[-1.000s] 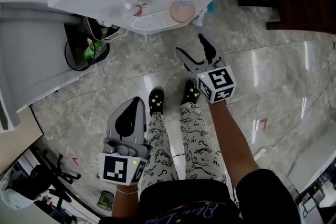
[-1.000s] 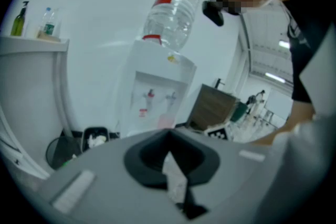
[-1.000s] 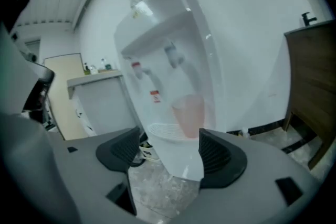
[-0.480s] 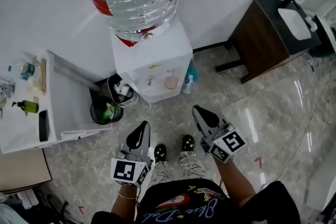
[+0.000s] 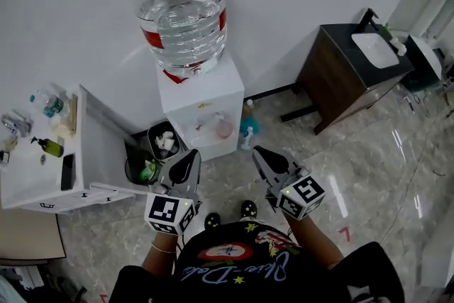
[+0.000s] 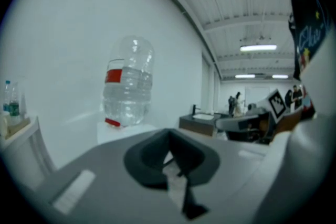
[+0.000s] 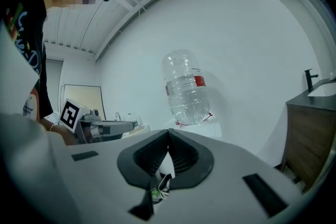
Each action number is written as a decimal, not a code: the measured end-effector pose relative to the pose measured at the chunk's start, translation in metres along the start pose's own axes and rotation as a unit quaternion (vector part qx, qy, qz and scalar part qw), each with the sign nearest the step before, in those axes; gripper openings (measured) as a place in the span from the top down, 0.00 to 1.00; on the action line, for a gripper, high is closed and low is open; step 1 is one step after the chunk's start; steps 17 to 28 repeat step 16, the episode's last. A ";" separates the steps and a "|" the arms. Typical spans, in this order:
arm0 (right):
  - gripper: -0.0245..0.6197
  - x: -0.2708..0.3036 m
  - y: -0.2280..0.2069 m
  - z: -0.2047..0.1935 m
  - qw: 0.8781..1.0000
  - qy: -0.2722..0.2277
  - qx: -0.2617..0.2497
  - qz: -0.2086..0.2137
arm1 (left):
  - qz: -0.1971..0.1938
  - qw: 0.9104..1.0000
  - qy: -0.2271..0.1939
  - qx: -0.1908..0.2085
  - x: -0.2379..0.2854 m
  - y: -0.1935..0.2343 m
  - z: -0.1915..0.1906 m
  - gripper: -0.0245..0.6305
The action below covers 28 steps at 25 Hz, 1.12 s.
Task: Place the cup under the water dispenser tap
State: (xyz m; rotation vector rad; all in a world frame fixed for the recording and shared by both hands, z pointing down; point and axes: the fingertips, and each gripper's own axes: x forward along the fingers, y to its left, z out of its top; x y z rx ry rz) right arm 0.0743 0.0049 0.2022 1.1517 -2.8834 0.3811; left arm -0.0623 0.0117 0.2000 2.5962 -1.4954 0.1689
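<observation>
The small pink cup (image 5: 224,128) sat in the open nook at the front of the white, box-shaped water dispenser (image 5: 206,92), down below the taps. It seemed to stand straight up, with its long way running up and down and its mouth to the top (it was too tiny in the head view to be sure, and which tap it sat under could not be told). A big clear plastic water bottle (image 5: 183,14) with a red band stood upside down on top of the water dispenser.

The left gripper (image 5: 190,161) and the right gripper (image 5: 264,157) were held side by side in front of the person's body. Both pointed toward the water dispenser, and both were well apart from the pink cup. Each gripper had its two jaws pressed together with nothing between them.

A small blue-green bottle (image 5: 245,133) stood on the shiny grey stone floor (image 5: 369,174) just beside the dispenser. On the other side were a black bin with white scraps (image 5: 152,138) and a black bin with green stuff (image 5: 128,170). A dark brown wooden cabinet (image 5: 333,81) with a white sink on it stood farther off by the wall.
</observation>
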 end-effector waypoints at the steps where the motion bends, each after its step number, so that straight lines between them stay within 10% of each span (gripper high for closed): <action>1: 0.94 -0.004 0.000 -0.002 1.000 0.002 0.002 -0.004 | -0.003 1.000 -0.006 0.005 0.001 -0.001 0.006 0.97; 28: 0.94 -0.002 -0.014 -0.008 0.999 -0.004 0.020 -0.030 | 0.007 1.000 -0.006 0.023 -0.001 0.009 0.007 0.97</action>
